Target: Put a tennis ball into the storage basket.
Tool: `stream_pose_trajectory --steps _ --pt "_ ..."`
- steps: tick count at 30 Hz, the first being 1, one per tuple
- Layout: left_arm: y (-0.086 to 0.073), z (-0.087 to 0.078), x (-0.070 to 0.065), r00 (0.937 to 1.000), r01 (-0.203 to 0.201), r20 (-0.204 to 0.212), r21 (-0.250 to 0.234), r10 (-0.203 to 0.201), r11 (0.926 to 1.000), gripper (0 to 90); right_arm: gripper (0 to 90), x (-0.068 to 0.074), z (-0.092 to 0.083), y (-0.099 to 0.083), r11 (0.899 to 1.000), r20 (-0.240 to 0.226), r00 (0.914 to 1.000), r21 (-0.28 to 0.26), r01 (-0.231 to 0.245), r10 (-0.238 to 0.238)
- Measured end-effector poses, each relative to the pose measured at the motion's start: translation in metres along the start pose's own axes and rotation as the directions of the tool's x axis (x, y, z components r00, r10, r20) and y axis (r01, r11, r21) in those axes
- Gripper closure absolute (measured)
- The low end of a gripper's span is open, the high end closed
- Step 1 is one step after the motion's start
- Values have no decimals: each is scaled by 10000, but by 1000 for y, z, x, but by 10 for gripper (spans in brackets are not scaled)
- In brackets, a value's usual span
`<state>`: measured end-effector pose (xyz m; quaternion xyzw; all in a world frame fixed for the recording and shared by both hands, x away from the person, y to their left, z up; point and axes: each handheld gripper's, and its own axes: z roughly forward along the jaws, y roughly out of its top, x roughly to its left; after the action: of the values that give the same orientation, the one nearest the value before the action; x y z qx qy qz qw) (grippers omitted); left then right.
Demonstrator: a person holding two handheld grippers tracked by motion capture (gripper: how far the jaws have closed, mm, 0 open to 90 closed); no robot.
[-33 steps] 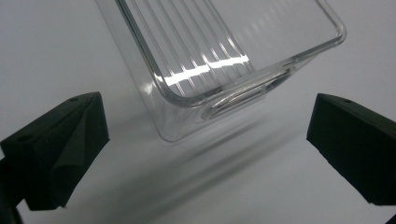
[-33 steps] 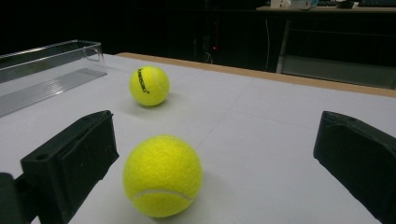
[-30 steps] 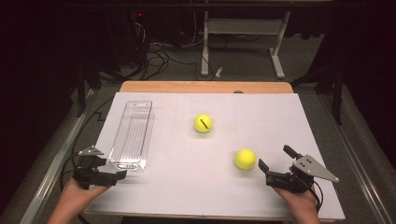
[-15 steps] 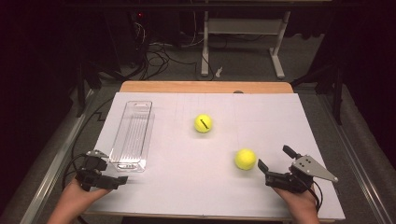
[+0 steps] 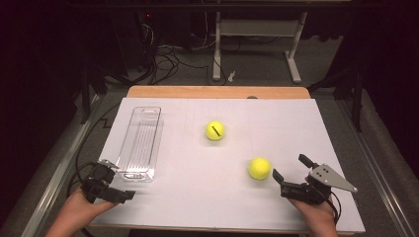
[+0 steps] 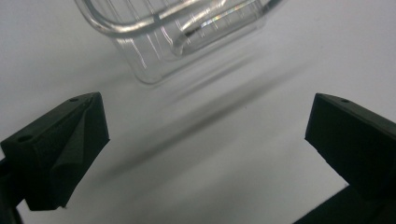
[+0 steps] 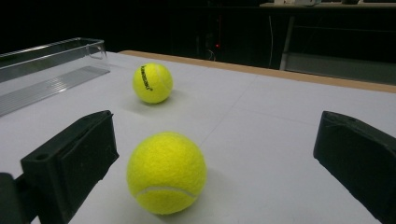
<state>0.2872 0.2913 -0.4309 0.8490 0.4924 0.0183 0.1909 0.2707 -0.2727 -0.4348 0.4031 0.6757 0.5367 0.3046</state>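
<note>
At the near right of the white table [image 5: 296, 123], my right gripper [image 5: 289, 174] lies low over the surface with its jaws spread wide, pointing left at the nearer tennis ball [image 5: 259, 168]. In the right gripper view that ball [image 7: 166, 172] sits on the table just ahead of the jaws, closer to the left one, touching neither. The second tennis ball [image 5: 215, 131], with a black mark on it, rests farther off toward the middle of the table, well apart from the first; in the right gripper view it [image 7: 152, 83] shows beyond the nearer ball. At the near left, my left gripper [image 5: 118, 183] is held just beside the near end of the clear plastic tray [image 5: 141, 143], which lies lengthwise from near to far on the left side of the table. In the left gripper view my jaws stand wide apart with bare table between them, and the tray's rounded corner [image 6: 154, 70] lies just ahead, untouched.
</note>
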Motion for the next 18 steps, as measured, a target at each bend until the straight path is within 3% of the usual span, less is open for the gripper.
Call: stream_pose_trajectory --steps 2,5,8,13,18 --pt "0 -2 3 9990 306 329 6 -306 9995 7 1 0 -1 0 10000 -16 10000 -32 61 -61" --pt "-1 -4 5 9987 425 300 -84 -423 9991 6 1 0 -2 1 10000 -38 10000 -65 50 -50" --pt "-1 -4 7 9961 595 644 216 -608 9980 5 1 1 -2 1 9999 -70 10000 -101 33 -34" --pt "-1 -1 6 9953 599 705 866 -660 9944 5 1 2 -2 1 9999 -108 9999 -101 62 -63" --pt "-1 -1 4 9924 663 956 1171 -777 9909 6 1 3 -3 1 9999 -125 9999 -123 70 -72"
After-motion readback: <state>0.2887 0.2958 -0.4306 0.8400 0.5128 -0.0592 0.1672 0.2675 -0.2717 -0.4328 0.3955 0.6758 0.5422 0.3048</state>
